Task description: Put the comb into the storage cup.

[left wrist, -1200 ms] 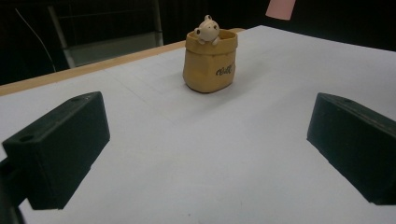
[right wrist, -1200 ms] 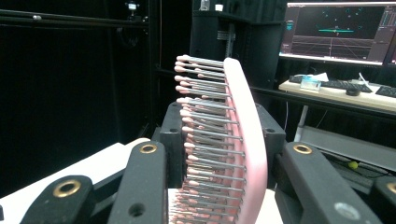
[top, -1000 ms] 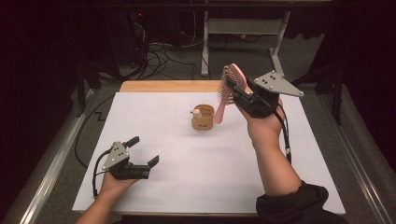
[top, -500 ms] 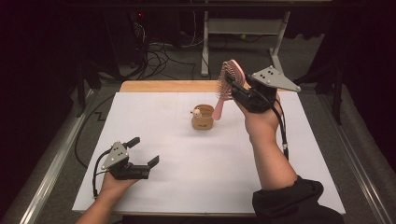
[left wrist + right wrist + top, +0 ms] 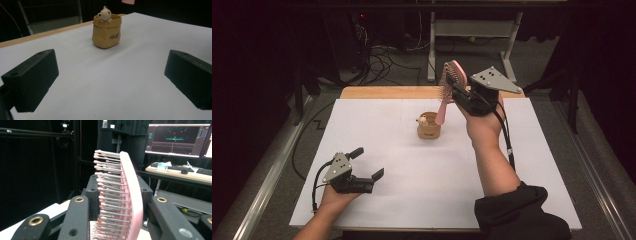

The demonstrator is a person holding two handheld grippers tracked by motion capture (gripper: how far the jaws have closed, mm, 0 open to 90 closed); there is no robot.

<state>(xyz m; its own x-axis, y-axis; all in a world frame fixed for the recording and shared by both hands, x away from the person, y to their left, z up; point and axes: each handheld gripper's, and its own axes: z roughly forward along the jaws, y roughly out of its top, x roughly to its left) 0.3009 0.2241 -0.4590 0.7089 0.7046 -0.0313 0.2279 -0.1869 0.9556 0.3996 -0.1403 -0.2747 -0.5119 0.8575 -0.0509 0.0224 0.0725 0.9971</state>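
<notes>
Pink hairbrush held above the pot

Our right gripper [image 5: 460, 95] clamps the pink hairbrush [image 5: 451, 89], handle tip over the tan pot [image 5: 429, 128] mid-table; our left gripper [image 5: 366, 164] rests near-left, jaws apart.

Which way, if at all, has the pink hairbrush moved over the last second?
Yes: the pink hairbrush has shifted slightly left, toward the bear pot.

- A lab or recording room with dark, black-draped surroundings
- White-covered surface [image 5: 412, 165] ringed by loose cables [image 5: 382, 55] on a grey floor
- Monitor [image 5: 177, 138] showing graphs, with a keyboard [image 5: 205, 171] on a desk [image 5: 180, 173] behind
</notes>
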